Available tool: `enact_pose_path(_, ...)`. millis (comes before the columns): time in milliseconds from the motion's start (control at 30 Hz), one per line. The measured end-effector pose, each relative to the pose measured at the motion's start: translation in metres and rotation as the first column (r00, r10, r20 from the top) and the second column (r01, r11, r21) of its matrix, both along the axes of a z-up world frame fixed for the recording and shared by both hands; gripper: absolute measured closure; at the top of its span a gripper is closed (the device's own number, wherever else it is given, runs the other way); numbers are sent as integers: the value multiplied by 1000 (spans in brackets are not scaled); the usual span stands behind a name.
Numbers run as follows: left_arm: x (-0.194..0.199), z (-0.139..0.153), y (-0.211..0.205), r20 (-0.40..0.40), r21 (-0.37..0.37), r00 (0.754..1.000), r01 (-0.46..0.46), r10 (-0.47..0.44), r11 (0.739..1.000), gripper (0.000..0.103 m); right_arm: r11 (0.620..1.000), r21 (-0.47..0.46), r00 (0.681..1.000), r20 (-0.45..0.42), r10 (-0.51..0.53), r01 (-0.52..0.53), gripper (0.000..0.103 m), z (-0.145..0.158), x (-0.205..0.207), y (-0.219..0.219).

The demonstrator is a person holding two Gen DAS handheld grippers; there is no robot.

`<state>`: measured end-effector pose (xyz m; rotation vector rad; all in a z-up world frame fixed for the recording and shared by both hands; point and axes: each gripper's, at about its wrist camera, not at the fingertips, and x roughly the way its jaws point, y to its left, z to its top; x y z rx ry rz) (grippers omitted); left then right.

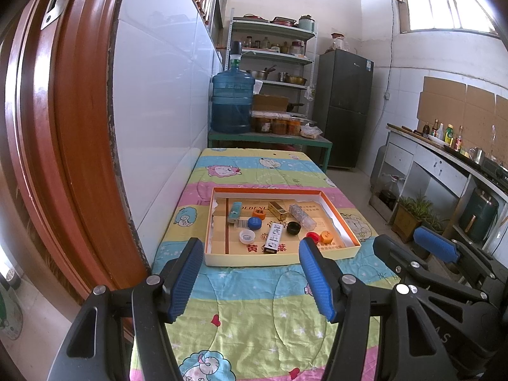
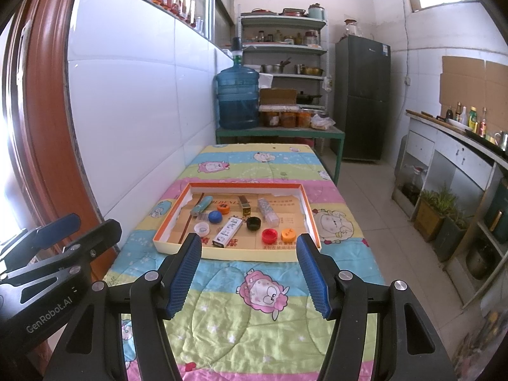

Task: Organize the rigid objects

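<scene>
1. At the far left a red-brown door frame (image 1: 63, 146) fills the edge of both views; what lies behind it is cut off.
2. The left gripper (image 1: 250, 281) hangs over the near part of the cartoon-print cloth (image 1: 254, 314), jaws spread wide with nothing between them. In the right wrist view only its side shows at the left edge.
3. The shallow orange-rimmed tray (image 1: 346, 222) lies on the cloth just beyond both grippers, apart from their fingertips.
4. Inside it, left to right: a teal lighter (image 1: 234, 211), a white cap (image 1: 247, 236), a blue cap (image 1: 254, 223), a small orange cap (image 1: 259, 213), a white printed box (image 1: 273, 238), a gold box (image 1: 278, 210), a black cap (image 1: 293, 228), a clear tube (image 1: 301, 214), a red cap (image 1: 312, 235) and an orange cap (image 1: 326, 237).
5. The left gripper's right finger covers part of the red cap in the left wrist view. Print on the boxes and tray floor is too small to read.
6. The right gripper (image 2: 249, 276) hovers over the cloth near the tray's front wall, jaws wide apart and empty.
7. Bare cloth lies in front of and behind the tray; the tiled wall (image 2: 139, 120) runs close along the table's left edge, open floor (image 2: 374, 203) along its right.
</scene>
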<state>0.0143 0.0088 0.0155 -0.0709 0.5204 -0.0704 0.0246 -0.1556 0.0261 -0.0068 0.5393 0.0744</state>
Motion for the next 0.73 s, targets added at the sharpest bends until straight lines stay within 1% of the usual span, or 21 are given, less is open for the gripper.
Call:
enact_pose_path(467, -1, 0, -5, -5, -10, 1000, 7, -7, 1000, 40, 1000, 2, 1000, 0, 0, 0, 39, 0, 0, 0)
enact_pose_path(733, -1, -1, -9, 3, 10, 1000, -11, 11, 1000, 40, 1000, 5, 1000, -6, 0, 0, 39, 0, -1, 3)
